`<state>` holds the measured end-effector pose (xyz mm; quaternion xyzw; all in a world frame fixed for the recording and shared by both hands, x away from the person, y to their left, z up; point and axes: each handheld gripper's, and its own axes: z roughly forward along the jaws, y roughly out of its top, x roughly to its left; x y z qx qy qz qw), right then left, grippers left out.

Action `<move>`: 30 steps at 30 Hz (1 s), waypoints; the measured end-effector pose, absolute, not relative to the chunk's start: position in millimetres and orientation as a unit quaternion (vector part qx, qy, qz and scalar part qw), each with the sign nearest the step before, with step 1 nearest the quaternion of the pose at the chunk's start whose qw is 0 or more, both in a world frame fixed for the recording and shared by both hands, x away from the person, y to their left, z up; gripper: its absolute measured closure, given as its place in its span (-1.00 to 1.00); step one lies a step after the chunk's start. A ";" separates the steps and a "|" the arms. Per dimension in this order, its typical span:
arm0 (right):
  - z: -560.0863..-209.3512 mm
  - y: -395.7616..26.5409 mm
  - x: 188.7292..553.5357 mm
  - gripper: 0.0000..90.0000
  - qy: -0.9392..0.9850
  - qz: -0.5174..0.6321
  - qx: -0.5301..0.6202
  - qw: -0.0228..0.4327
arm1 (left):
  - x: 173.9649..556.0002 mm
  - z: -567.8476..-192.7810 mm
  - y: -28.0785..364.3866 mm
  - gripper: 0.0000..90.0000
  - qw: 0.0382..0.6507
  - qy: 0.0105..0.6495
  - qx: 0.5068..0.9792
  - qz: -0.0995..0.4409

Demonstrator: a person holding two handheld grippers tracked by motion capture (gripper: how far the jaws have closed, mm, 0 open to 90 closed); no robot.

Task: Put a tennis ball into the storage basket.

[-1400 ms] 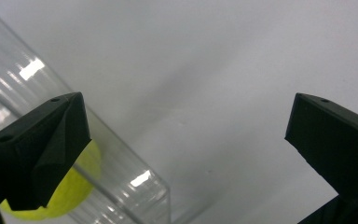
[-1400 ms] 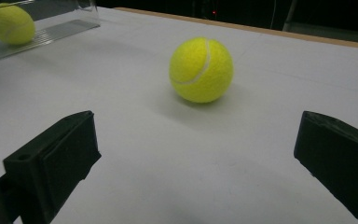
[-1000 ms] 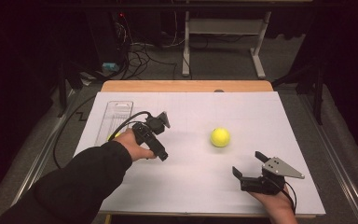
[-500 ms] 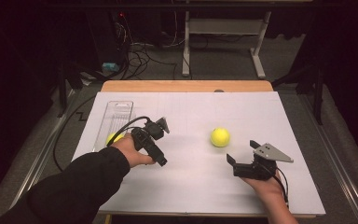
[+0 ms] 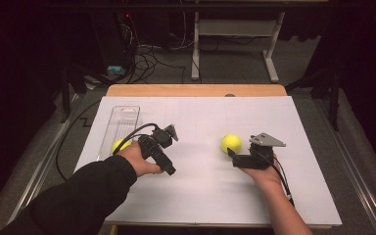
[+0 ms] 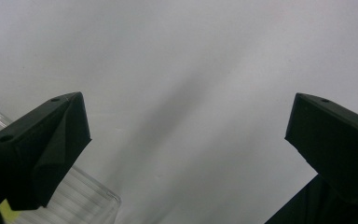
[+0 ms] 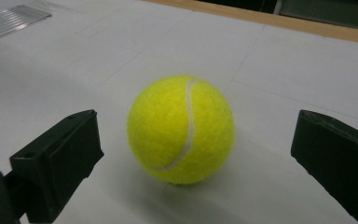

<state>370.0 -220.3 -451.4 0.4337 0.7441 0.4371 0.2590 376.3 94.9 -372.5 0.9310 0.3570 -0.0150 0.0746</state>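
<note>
A fuzzy round tennis ball (image 7: 181, 129) rests on the smooth white table (image 7: 284, 70) just ahead of the right gripper (image 7: 193, 161), between its spread black fingers (image 7: 56, 163). The left gripper (image 6: 186, 154) is spread wide too, a ribbed clear plastic tray (image 6: 81, 200) beside its left finger.

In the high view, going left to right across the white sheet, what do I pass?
Clear plastic tray → tennis ball beside the left hand → left tool → tennis ball in the middle → right tool, its jaws open toward that ball.
</note>
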 end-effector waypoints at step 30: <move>-449.6 -184.2 366.9 -0.39 0.772 0.426 0.412 0.227 | 376.6 -368.7 100.0 -0.99 0.078 0.360 0.930 -0.016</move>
